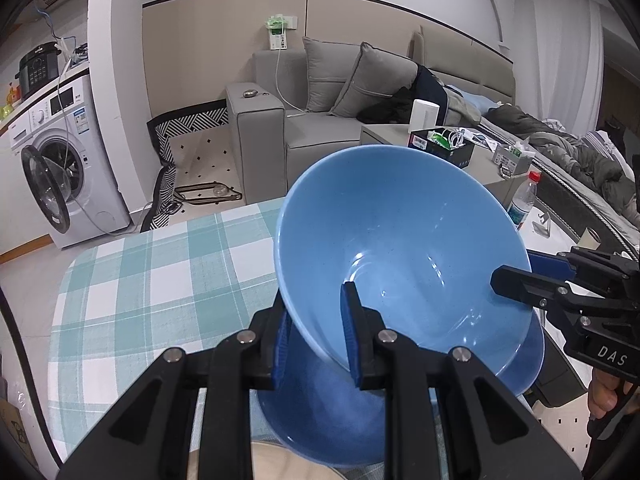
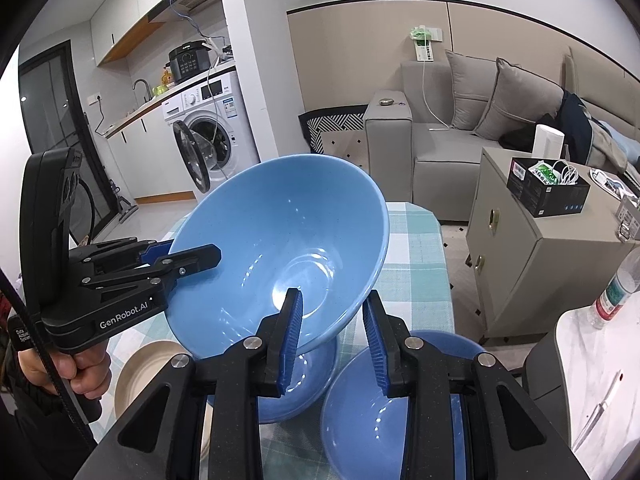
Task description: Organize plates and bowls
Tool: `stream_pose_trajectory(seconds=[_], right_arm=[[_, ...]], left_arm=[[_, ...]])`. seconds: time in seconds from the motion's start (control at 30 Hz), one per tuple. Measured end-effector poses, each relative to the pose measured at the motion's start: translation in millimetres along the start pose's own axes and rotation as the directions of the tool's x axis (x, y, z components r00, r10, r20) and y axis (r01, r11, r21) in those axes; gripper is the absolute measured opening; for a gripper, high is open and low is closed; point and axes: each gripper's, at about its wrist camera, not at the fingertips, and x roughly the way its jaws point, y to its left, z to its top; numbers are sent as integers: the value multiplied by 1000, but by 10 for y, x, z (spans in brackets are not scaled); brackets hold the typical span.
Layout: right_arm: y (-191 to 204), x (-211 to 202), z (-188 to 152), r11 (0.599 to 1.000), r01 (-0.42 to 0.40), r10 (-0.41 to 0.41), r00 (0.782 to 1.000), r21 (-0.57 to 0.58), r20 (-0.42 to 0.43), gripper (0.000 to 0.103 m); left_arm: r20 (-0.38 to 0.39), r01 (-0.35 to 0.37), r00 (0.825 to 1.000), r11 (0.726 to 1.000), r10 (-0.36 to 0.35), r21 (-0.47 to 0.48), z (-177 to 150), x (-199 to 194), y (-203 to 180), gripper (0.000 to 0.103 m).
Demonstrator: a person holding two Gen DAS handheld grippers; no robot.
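A large blue bowl (image 1: 400, 248) is held tilted above the checked tablecloth, and it also shows in the right wrist view (image 2: 280, 240). My left gripper (image 1: 316, 336) is shut on its near rim, one pad inside and one outside. My right gripper (image 2: 334, 340) straddles the opposite rim with its jaws apart, the right pad clear of the wall. A second blue bowl (image 2: 296, 392) stands under the held one. A blue plate (image 2: 380, 412) lies at the lower right. A beige bowl (image 2: 140, 376) sits at the lower left.
The table with the teal checked cloth (image 1: 152, 288) ends near a grey cabinet (image 2: 532, 264) carrying a black box. A water bottle (image 2: 616, 288) stands on a white surface at right. A sofa and a washing machine are beyond.
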Motion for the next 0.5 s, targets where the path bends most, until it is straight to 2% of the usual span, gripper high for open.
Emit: stream_pose_trajectory(seconds=[0.5], right_arm=[[158, -21, -88, 999, -20, 20, 1000, -30, -6, 32]], left_arm=[[9, -22, 1000, 1000, 23, -17, -161, -151, 69, 22]])
